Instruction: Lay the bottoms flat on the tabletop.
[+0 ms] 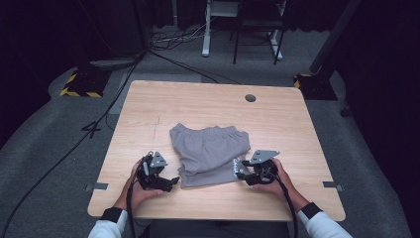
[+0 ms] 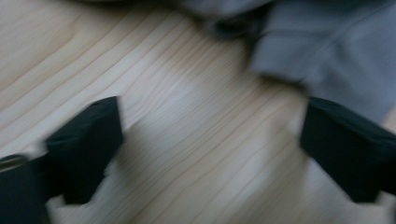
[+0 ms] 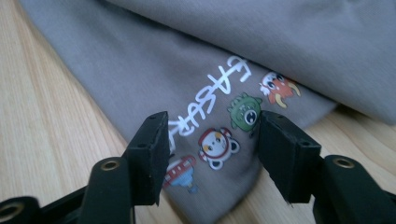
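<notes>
Dark curtains and grey carpet ring a pale wooden bench [image 1: 208,99], with black cables trailing across the floor [image 1: 39,148] at the upper left of the high view and a round hole [image 1: 250,97] near the bench's far edge. A folded pair of grey shorts [image 1: 210,153] lies at the middle of the bench, slightly toward the near side. The left tongs [image 1: 168,182] sit on the bench just beside the lower left corner of the shorts; in the left gripper view, which is blurred, their jaws stand wide apart over bare wood with the grey cloth [image 2: 336,51] at the upper right. The right tongs [image 1: 239,171] are at the lower right corner of the shorts. In the right gripper view their jaws are parted on either side of that corner, where white lettering [image 3: 210,95] and small cartoon prints [image 3: 245,112] show on the fabric.
</notes>
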A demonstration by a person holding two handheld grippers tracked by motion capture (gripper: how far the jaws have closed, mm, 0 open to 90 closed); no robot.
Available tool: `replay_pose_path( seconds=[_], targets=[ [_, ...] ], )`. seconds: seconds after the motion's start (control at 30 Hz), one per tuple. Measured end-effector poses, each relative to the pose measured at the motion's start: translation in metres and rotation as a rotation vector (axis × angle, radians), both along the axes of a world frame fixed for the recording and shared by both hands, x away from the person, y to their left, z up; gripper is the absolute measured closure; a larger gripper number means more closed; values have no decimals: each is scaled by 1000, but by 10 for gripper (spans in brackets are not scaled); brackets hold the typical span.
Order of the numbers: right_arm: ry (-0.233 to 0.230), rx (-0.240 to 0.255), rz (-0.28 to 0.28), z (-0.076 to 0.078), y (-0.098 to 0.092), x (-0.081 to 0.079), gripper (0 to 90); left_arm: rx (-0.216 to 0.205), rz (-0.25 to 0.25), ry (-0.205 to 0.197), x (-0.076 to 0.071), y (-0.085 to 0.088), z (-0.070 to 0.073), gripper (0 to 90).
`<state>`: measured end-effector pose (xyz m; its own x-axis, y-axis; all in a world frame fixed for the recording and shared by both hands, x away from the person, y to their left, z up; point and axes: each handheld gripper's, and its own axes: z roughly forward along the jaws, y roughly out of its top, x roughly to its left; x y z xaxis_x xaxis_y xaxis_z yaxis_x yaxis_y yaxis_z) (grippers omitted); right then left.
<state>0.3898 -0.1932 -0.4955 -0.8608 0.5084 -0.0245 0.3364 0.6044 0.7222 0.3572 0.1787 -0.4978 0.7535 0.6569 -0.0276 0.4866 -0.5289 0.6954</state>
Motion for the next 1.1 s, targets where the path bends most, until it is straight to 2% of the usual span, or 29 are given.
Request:
replay_pose_path(
  seconds=[0.03,0.07,0.1,0.13,0.17,0.2,0.27,0.3,0.33,0.37,0.4,0.43,0.47,0.5,0.57,0.63,0.73,0.77,0.8,0.83,0.87,0.9,0.93,0.97,1.0,1.03,1.07,1.1],
  targets=[
    [-2,-2,0,0,4,2,452,22,-26,-26,2,-14,7,193],
    [-2,-2,0,0,4,2,452,22,-26,-26,2,-14,7,180],
    [16,7,-7,0,5,5,512,-14,-26,-76,4,-23,15,209],
    [16,7,-7,0,5,5,512,-14,-26,-76,4,-23,15,231],
    [20,6,-11,1,6,7,573,-43,-22,-91,5,-26,19,231],
    [24,2,-13,2,6,8,625,-55,-13,-104,7,-30,22,230],
    [23,-9,-13,3,7,9,741,-57,-3,-114,14,-37,24,235],
    [23,-14,-4,3,7,9,787,-51,19,-128,17,-40,24,235],
    [20,-23,0,4,7,8,832,-66,21,-143,20,-42,25,298],
    [15,-34,8,5,6,7,855,-94,8,-161,22,-42,25,427],
    [15,-44,18,6,5,5,861,-114,15,-179,24,-42,25,492],
    [17,-54,26,7,3,3,865,-110,29,-193,27,-43,26,548],
    [16,-58,34,8,1,0,866,-97,42,-203,29,-43,25,650],
    [19,-59,46,9,-3,-3,866,-91,61,-206,32,-43,25,709],
    [13,-79,67,12,-11,-10,867,-89,69,-204,37,-37,23,839],
    [9,-83,69,19,-23,-18,867,-94,71,-179,42,-30,21,896],
    [26,-81,46,27,-44,-28,867,-98,112,-149,48,-21,19,898],
    [35,-81,36,28,-50,-32,867,-94,123,-141,51,-19,18,895],
    [47,-79,12,28,-62,-39,863,-90,148,-131,53,-17,17,751],
    [47,-79,12,28,-62,-39,863,-102,170,-102,57,-17,15,751],
    [59,-71,-14,26,-70,-43,856,-118,172,-69,60,-16,13,608],
    [57,-76,-24,25,-73,-45,844,-101,163,-44,64,-19,8,558],
    [54,-81,-32,24,-74,-45,813,-101,163,-44,64,-19,8,465],
    [54,-81,-32,24,-74,-45,813,-90,167,-28,65,-23,7,465],
    [50,-81,-47,23,-75,-44,785,-105,157,-10,66,-25,5,374],
    [47,-70,-67,21,-74,-41,661,-114,149,0,66,-28,5,284],
    [47,-70,-67,21,-74,-41,661,-106,140,-2,67,-31,5,284],
    [49,-62,-102,18,-73,-36,619,-96,143,5,67,-35,4,218]
  ],
)
